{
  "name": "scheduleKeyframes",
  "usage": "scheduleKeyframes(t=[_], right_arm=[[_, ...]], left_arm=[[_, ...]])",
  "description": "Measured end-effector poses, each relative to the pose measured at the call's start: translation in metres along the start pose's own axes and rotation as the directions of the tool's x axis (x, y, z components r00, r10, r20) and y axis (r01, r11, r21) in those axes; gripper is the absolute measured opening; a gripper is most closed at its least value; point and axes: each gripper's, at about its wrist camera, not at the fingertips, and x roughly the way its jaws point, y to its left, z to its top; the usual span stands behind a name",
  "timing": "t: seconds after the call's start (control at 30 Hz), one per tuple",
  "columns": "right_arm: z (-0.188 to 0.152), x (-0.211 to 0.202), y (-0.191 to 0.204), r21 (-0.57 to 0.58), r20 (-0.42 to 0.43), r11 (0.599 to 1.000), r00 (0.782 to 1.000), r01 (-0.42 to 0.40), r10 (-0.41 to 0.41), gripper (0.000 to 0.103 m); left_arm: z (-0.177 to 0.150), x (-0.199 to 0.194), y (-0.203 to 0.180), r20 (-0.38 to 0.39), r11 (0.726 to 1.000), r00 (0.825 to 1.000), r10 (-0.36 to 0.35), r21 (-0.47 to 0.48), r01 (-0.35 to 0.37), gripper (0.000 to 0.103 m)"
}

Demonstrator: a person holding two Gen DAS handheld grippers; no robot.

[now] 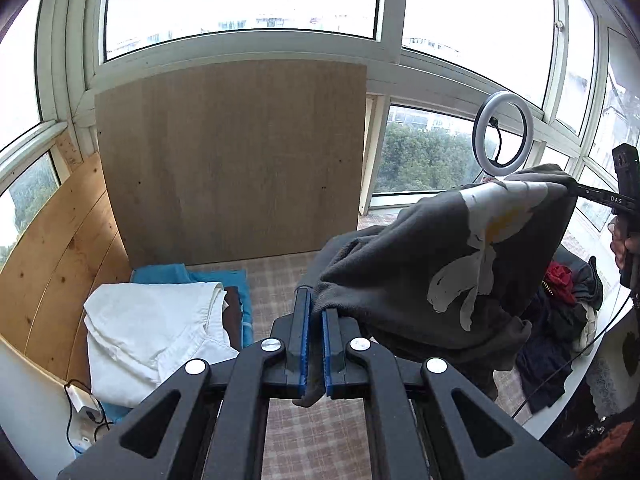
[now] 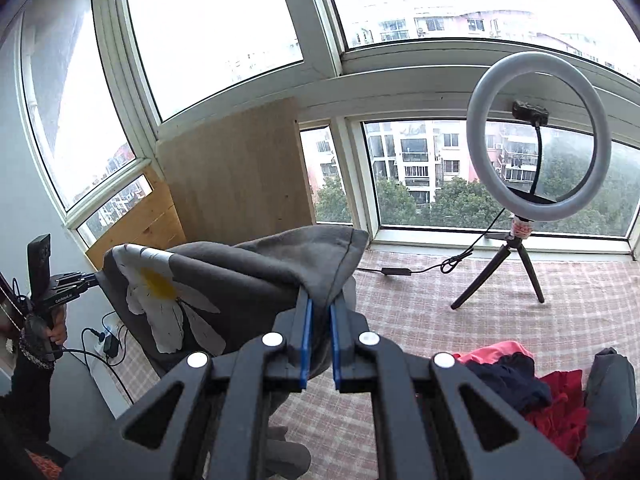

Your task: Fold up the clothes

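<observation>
A dark grey sweatshirt (image 1: 432, 256) with a white daisy print hangs in the air above the checked table, stretched between both grippers. My left gripper (image 1: 315, 312) is shut on one edge of it, the cloth pinched between the blue pads. My right gripper (image 2: 320, 304) is shut on another edge of the grey sweatshirt (image 2: 240, 280). In the left wrist view the right gripper (image 1: 576, 189) clamps the garment's far corner at the right. In the right wrist view the left gripper (image 2: 96, 278) holds it at the far left, with a hand on the handle.
A folded stack, a white shirt (image 1: 148, 328) on blue cloth, lies at the table's left by wooden boards (image 1: 232, 160). A heap of unfolded clothes (image 2: 552, 392) sits at the right. A ring light on a tripod (image 2: 536, 160) stands by the window. A charger and cables (image 2: 108, 344) lie at the left edge.
</observation>
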Motion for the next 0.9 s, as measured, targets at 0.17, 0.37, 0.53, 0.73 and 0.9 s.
scheduleKeyframes(t=[0.17, 0.37, 0.53, 0.73, 0.9], right_arm=[[-0.085, 0.010, -0.024, 0.015, -0.306, 0.986, 0.940, 0.165, -0.153, 0.011], [-0.172, 0.054, -0.057, 0.027, -0.574, 0.957, 0.788, 0.289, -0.222, 0.013], [-0.141, 0.081, -0.026, -0.054, -0.479, 0.990, 0.866, 0.131, -0.141, 0.045], [-0.158, 0.160, -0.017, -0.125, -0.582, 0.991, 0.805, 0.046, -0.111, 0.045], [-0.169, 0.190, -0.024, -0.147, -0.631, 0.989, 0.769, 0.014, -0.105, 0.045]], left_arm=[[-0.055, 0.062, -0.016, -0.247, 0.991, 0.967, -0.062, 0.097, 0.088, 0.005], [-0.142, 0.130, -0.035, -0.531, 0.982, 0.844, -0.073, 0.108, 0.153, 0.003], [-0.094, 0.122, -0.038, -0.433, 0.963, 0.894, -0.112, 0.175, 0.205, 0.003], [-0.051, 0.139, -0.053, -0.395, 0.921, 0.915, -0.086, 0.319, 0.225, 0.011], [-0.058, 0.202, -0.064, -0.513, 0.888, 0.856, -0.062, 0.364, 0.283, 0.012]])
